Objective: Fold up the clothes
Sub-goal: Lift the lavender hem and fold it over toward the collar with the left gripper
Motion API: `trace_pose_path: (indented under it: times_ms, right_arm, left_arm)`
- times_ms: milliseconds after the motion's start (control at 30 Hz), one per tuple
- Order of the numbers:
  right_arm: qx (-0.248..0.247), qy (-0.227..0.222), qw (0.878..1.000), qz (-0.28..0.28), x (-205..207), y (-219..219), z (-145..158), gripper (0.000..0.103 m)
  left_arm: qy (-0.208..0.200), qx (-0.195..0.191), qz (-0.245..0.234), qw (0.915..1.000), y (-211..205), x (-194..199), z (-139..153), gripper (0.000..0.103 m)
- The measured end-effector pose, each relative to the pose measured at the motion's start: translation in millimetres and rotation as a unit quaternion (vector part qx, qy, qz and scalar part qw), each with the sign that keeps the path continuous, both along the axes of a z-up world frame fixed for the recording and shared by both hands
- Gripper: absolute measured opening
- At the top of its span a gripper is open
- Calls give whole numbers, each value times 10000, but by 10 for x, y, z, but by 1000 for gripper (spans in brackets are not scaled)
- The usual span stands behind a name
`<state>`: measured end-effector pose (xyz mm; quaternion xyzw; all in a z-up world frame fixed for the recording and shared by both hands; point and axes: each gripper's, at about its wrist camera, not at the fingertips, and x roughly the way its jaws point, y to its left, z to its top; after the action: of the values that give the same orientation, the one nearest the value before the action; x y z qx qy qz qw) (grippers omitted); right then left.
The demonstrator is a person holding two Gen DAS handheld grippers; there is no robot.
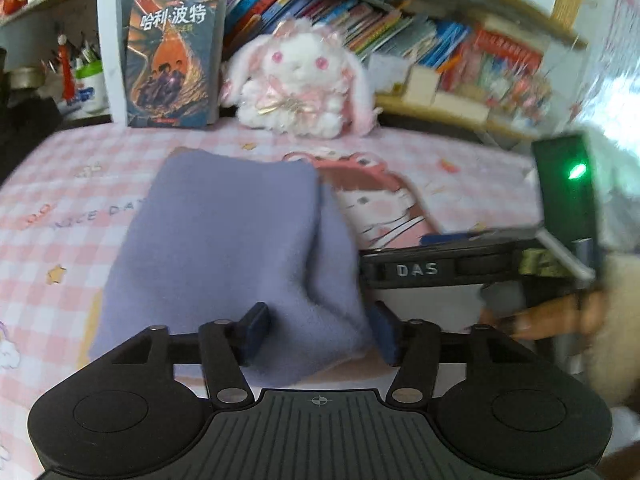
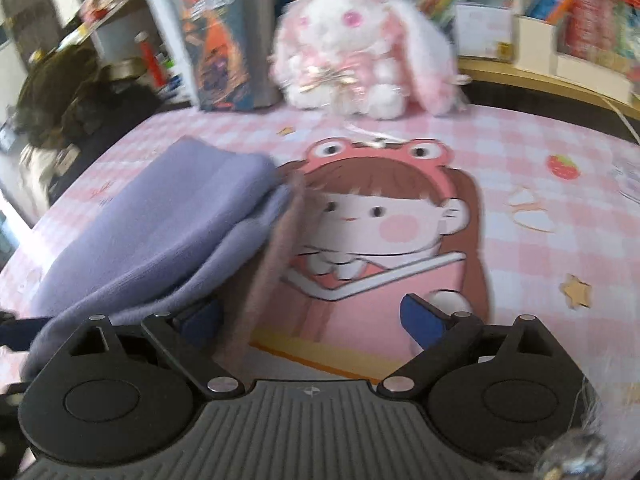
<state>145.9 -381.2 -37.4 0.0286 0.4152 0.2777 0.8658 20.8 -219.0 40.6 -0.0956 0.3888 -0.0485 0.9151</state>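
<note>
Left wrist view, left to right: a pen cup [image 1: 86,84] at 10 o'clock; an upright book [image 1: 174,56] at 11 o'clock; a white-and-pink plush rabbit [image 1: 300,80] at 12 o'clock, before shelves of books [image 1: 420,36]. The folded purple cloth [image 1: 232,248] lies at centre on the pink checked table cover [image 1: 60,216], its near right corner bunched between the blue pads of the left gripper [image 1: 320,330]; the jaws stand moderately wide with cloth filling the gap, but whether the pads press on it cannot be told. At 3 o'clock, the right gripper [image 1: 440,270] crosses the view, a hand [image 1: 560,316] below it. Right wrist view, left to right: the purple cloth [image 2: 160,232] at 9 o'clock, one layer draped over the left finger; the rabbit [image 2: 360,48] at 12 o'clock; a printed cartoon girl [image 2: 384,216] at centre. The right gripper [image 2: 312,316] stands wide, its right pad [image 2: 424,316] bare above the print.
</note>
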Motion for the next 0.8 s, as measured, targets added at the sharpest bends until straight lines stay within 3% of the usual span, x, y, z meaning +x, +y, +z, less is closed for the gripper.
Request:
trace_pose_path:
  times_ms: [100, 200, 300, 367, 433, 500, 633, 700, 800]
  right_arm:
    - [102, 59, 9999, -90, 20, -105, 14, 96]
    - [218, 141, 9994, -212, -21, -182, 44, 96]
    - [369, 241, 9988, -218, -77, -222, 89, 96]
    - [497, 320, 9981, -171, -117, -229, 129, 96]
    - [645, 407, 9970, -91, -158, -222, 176, 96]
    - [786, 559, 9953, 21, -191, -195, 194, 96]
    - [1059, 946, 9894, 286, -247, -114, 194, 96]
    - [1085, 990, 9885, 350, -274, -77, 218, 96]
    - [1093, 771, 9902, 405, -322, -34, 312, 94]
  left_arm:
    - [-449, -978, -49, 9942, 210, -122, 181, 59]
    - [-1038, -1573, 489, 9809, 554, -216, 320, 59]
    - [-732, -1108, 1503, 9797, 804, -145, 233, 55]
    - [-461, -864, 1726, 9801, 838, -98, 79, 55]
    - [-196, -794, 1651, 9829, 768, -61, -116, 47]
    - [-26, -611, 1436, 9878, 609, -23, -286, 45]
    - [102, 219, 921, 9955, 231, 17, -525, 46]
    - [113, 60, 983, 9951, 286, 18, -448, 46]
    - [-345, -402, 1239, 9909, 458, -138, -228, 49]
